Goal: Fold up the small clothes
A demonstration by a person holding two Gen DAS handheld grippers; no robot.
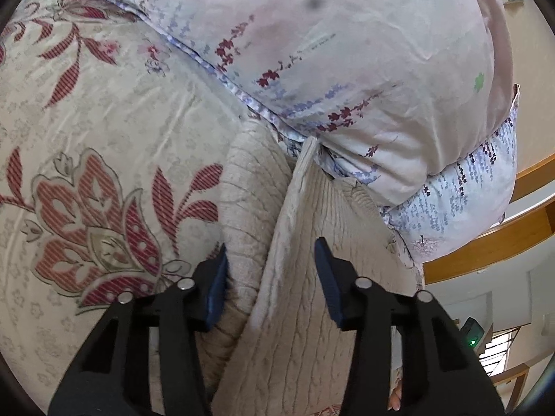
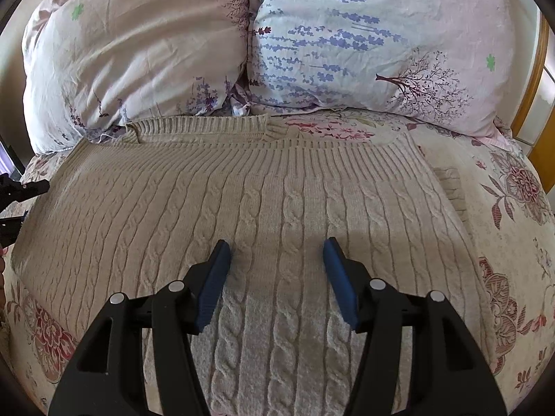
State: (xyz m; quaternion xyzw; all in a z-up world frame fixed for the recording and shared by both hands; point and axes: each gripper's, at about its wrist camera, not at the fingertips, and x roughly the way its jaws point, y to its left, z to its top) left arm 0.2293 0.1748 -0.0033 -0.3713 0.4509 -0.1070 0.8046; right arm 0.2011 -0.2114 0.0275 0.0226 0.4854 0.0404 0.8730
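A beige cable-knit sweater (image 2: 277,190) lies spread flat on a floral bedsheet (image 2: 513,242), its ribbed hem toward the pillows. My right gripper (image 2: 276,246) is open just above the sweater's middle, holding nothing. In the left wrist view the same sweater (image 1: 298,277) shows a raised fold or edge running between the jaws of my left gripper (image 1: 270,248), which is open around it without clamping. The left gripper's black tips also show at the sweater's left edge in the right wrist view (image 2: 20,190).
Two floral pillows (image 2: 138,52) (image 2: 381,34) lie against the sweater's far edge. A wooden bed frame (image 1: 485,246) runs along the bed's right side. The flower-patterned sheet (image 1: 104,138) extends to the left of the sweater.
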